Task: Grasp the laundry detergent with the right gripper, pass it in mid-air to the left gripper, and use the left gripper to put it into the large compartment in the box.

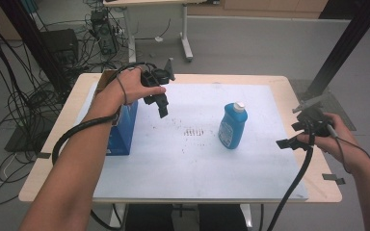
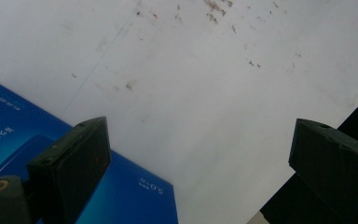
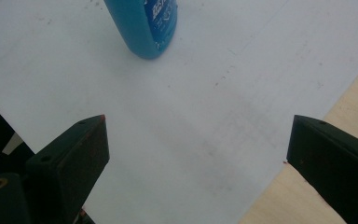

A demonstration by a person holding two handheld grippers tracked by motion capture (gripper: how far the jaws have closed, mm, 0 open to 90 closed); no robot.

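Note:
A blue bottle (image 1: 232,126) with a white cap stands upright on the white sheet (image 1: 183,163), right of the middle. Its lower part, the blue bottle (image 3: 144,28), is at the top of the right gripper view. A blue box (image 1: 125,127) stands at the sheet's left edge; the box (image 2: 121,196) lies under the left jaw in the left gripper view. My left gripper (image 1: 158,107) hovers just right of the box's top, open (image 2: 200,158), nothing between its jaws. My right gripper (image 1: 291,134) is near the sheet's right edge, well right of the bottle, open (image 3: 198,158) and empty.
The sheet covers most of a light wooden table (image 1: 318,187). Small dark specks (image 1: 192,132) mark the sheet left of the bottle. Cables (image 1: 9,96) and a dark stand (image 1: 60,45) crowd the floor at the left, and another table's leg (image 1: 187,45) is behind.

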